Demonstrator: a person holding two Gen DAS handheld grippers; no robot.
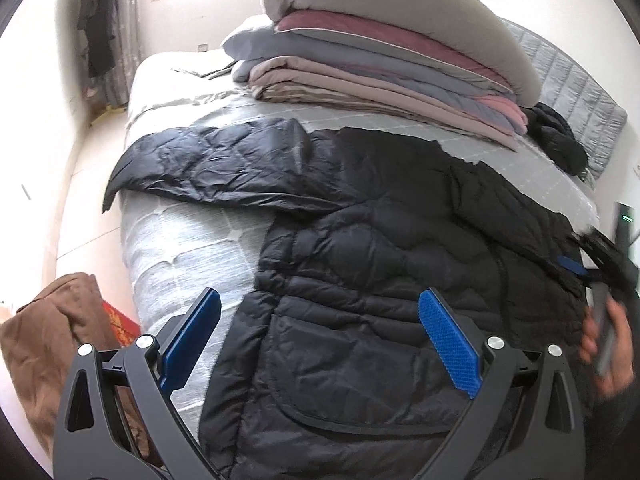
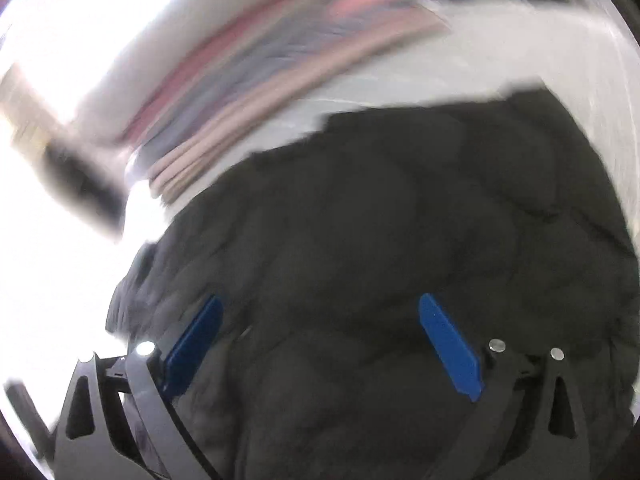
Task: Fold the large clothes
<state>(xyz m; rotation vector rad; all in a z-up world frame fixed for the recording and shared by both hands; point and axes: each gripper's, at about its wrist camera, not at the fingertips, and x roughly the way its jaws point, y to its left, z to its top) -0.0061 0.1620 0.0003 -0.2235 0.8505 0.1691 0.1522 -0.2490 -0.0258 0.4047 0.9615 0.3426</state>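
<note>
Left wrist view: the left claw (image 1: 320, 312) hangs released over the near hem of a black jacket (image 1: 380, 248), its blue pads (image 1: 448, 344) spread wide with nothing between them. The jacket lies flat on a grey bed (image 1: 188, 248), mostly ahead of and under the claw. Its body runs from the claw's near side away toward the far right, and one sleeve (image 1: 208, 164) stretches out crosswise to the far left, its cuff hanging past the bed's edge. Left of the claw, off the bed, sits a brown cloth (image 1: 52, 336) with a red box (image 1: 120, 320) beside it. To the right, a hand (image 1: 604, 340) holds the right claw (image 1: 576, 268) at the jacket's right edge. Beyond the jacket a stack of folded quilts (image 1: 380, 60) fills the far side of the bed, with a dark bundle (image 1: 560, 140) at its right.

Right wrist view, blurred: the right claw (image 2: 320, 312) is released too, its pads apart above the jacket (image 2: 400, 220), the quilts (image 2: 260, 80) far ahead to the left.
</note>
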